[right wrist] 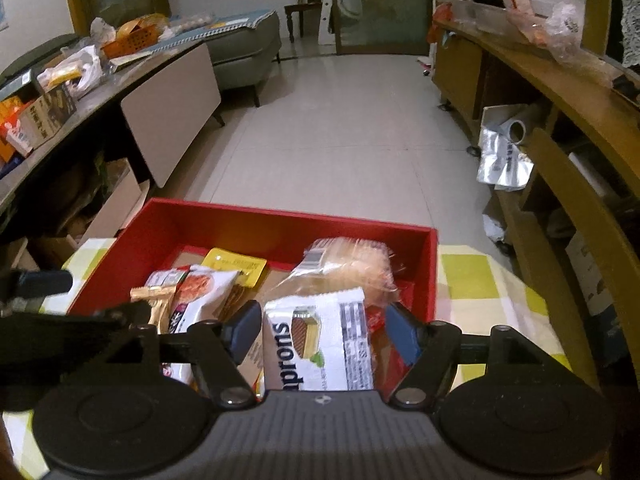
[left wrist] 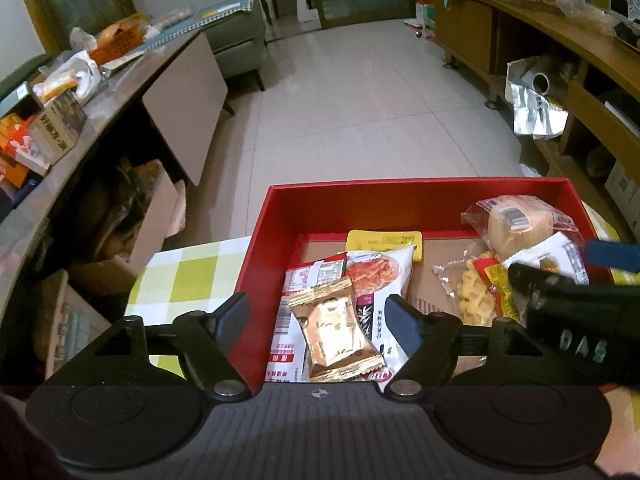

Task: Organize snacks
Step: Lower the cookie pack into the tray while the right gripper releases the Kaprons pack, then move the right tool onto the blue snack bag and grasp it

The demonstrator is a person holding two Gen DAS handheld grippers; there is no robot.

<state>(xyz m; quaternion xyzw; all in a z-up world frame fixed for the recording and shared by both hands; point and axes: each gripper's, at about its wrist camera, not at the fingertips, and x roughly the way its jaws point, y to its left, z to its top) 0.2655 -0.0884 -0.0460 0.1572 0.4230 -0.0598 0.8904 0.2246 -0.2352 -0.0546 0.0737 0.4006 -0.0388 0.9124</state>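
Two grippers are held over the red box [left wrist: 420,200], and both sets of jaws are open with nothing squeezed. The left gripper [left wrist: 320,322] has its jaws spread wide; a small gold packet [left wrist: 334,332] lies between them, at the near left side of the red box, but the pads are not pressing on it. The right gripper [right wrist: 322,330] is open less wide, around a white wafer packet [right wrist: 320,340] at the near right of the box, and a gap shows on each side. It looks as if both snacks have been let go into the box.

To do this step well, the grippers should be lifted straight up, so no wrapper is dragged out.

Further into the red box, a white noodle bag [left wrist: 376,276] and a yellow packet [left wrist: 384,240] are seen. A wrapped bun [left wrist: 516,224] is at the far right corner. The red box rests on a green checked cloth [left wrist: 188,276].
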